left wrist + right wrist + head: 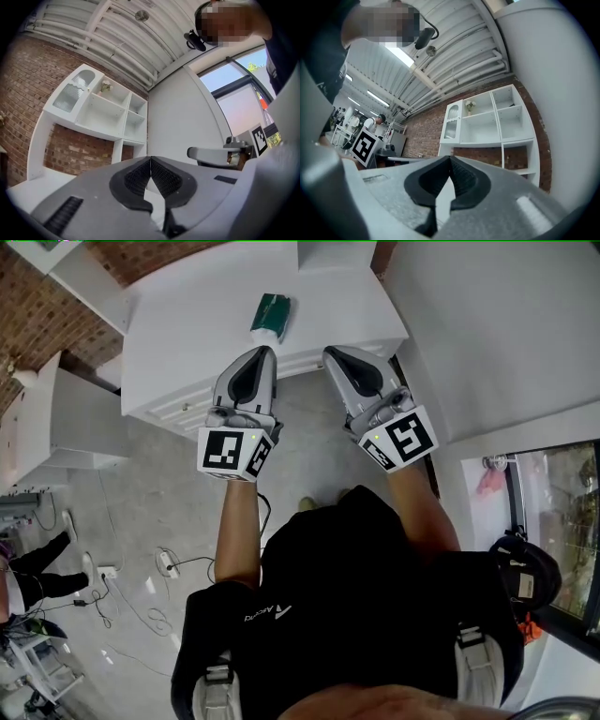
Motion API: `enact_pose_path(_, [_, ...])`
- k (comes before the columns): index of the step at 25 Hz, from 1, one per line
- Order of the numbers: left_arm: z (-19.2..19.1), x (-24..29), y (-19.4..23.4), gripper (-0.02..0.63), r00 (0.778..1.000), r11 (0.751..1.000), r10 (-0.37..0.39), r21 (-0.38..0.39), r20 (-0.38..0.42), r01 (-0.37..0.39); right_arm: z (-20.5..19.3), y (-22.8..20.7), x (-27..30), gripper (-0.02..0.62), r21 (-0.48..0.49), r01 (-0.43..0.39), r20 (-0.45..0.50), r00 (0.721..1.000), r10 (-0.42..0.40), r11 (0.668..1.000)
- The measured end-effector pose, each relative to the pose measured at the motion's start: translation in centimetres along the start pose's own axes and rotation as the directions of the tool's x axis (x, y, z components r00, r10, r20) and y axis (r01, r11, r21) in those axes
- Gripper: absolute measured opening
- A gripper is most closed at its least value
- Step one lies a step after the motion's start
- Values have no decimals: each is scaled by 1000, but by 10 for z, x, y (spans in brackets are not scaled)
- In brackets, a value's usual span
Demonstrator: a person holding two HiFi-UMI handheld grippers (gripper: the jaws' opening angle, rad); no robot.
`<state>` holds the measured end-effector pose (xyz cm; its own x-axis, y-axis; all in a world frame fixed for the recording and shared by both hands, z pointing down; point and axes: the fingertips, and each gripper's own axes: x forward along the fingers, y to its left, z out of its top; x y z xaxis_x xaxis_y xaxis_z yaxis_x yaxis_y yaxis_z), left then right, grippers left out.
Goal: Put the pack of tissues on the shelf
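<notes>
- The pack of tissues [271,317] sits on the white cabinet top [178,334], just beyond the fingertips of our left gripper [263,352] and a little to the left of the right gripper [335,355]; nothing touches it
- Both grippers are closed pad to pad with nothing between them
- We judge the step in hand to be the reach for the pack; the left fingers are nearest, so we should part them before they arrive, bring one on each long side, and close round the middle; the wrapper looks soft, so a gentle squeeze should do
- The white shelf unit [483,143] stands against the brick wall, well ahead of both sets of fingertips; most compartments look bare, so we pick one and set the pack down flat before letting go
</notes>
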<state>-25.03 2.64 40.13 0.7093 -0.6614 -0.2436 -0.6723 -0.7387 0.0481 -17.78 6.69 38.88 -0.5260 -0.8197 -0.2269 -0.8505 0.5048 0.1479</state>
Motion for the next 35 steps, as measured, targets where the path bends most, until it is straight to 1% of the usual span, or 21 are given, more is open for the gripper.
enact_pose_path(5, [-37,17,26,5,996,999,45,16,-82,-44,-14,-10,12,2,-6,6,-23,1000,-6,1000])
enact_pose_path(7, [-49,27,35,18,993,998,57,25,-107,-54,-22,-18,21,2,-14,3,-31,1000,-3,1000])
enact_pose_path(12, [-82,62,58,103,983,996,79,53,-167,-71,-47,-49,45,2,-17,-20,-49,999,19,1000])
enact_pose_path(15, [-105,84,70,142,974,995,84,62,-211,-73,-63,-69,60,2,-13,-49,-57,997,48,999])
enact_pose_path(18, [-130,107,82,194,962,994,91,76,-257,-74,-76,-89,75,2,-5,-85,-63,994,85,996])
enact_pose_path(20, [-149,121,92,226,951,993,109,85,-290,-88,-87,-105,83,2,1,-107,-67,992,107,994])
enact_pose_path(24, [-189,142,114,267,917,985,163,106,-365,-133,-107,-131,98,2,23,-155,-78,985,157,988])
enact_pose_path(27, [-217,153,134,286,884,976,207,154,-420,-155,-120,-147,106,2,38,-192,-86,977,195,981])
enact_pose_path(29, [-235,160,146,301,859,971,228,173,-459,-166,-127,-156,111,2,45,-211,-92,972,215,976])
enact_pose_path(31, [-254,166,158,325,827,969,239,182,-509,-168,-134,-163,116,2,54,-221,-98,969,226,974])
enact_pose_path(34, [-282,168,165,375,766,973,226,176,-601,-149,-140,-171,122,2,61,-229,-105,967,234,972])
enact_pose_path(35, [-291,168,168,389,751,974,223,174,-622,-145,-142,-172,124,2,61,-229,-108,966,234,972])
